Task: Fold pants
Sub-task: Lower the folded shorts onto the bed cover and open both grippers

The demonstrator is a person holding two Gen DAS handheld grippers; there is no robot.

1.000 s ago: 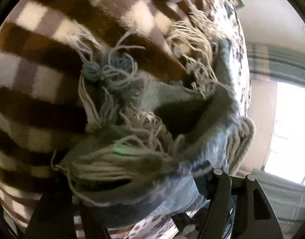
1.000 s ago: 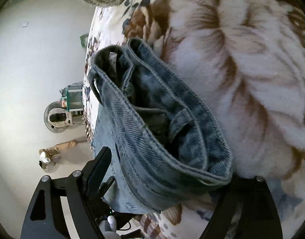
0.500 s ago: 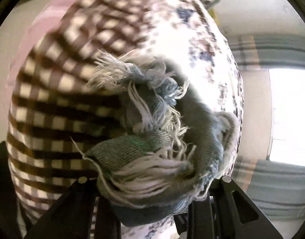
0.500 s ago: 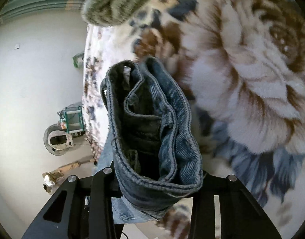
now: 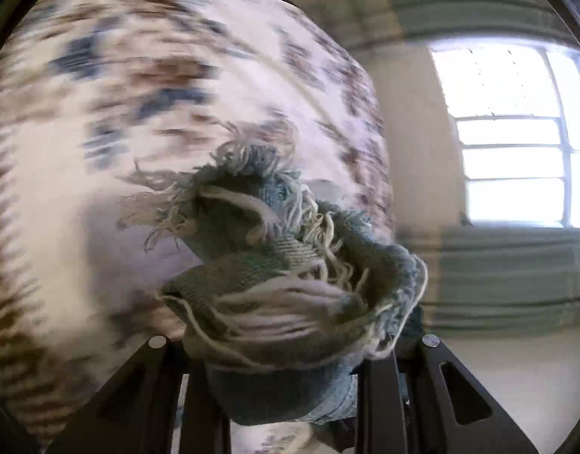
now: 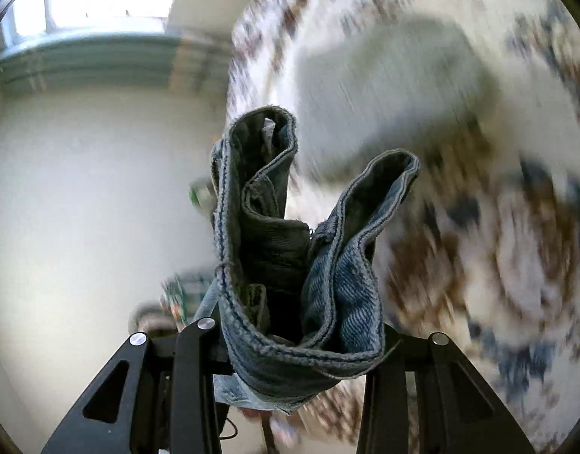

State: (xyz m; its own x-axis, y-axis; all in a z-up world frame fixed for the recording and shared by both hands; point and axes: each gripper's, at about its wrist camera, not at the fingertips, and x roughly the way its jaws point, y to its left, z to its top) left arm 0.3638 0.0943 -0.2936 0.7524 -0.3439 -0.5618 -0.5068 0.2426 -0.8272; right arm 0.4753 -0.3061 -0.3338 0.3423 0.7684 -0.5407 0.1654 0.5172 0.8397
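The pants are blue denim jeans. My left gripper [image 5: 290,363] is shut on the frayed leg hem [image 5: 290,283], a bunch of pale loose threads and blue cloth held up off the bed. My right gripper [image 6: 297,363] is shut on the folded waistband [image 6: 297,265], whose stitched edges stand up in two loops between the fingers. Both ends are lifted above the flowered bedspread [image 5: 119,113], which also shows blurred in the right wrist view [image 6: 460,151]. The rest of the jeans hangs below, hidden.
A bright window [image 5: 517,132] with green-grey curtains [image 5: 498,276] is to the right in the left wrist view. A pale wall [image 6: 81,208] and some blurred clutter [image 6: 176,295] near the floor lie left in the right wrist view.
Both grippers have lifted and swung with the jeans. The brown checked blanket has left the left view and the window has come in. The background is now motion-blurred.
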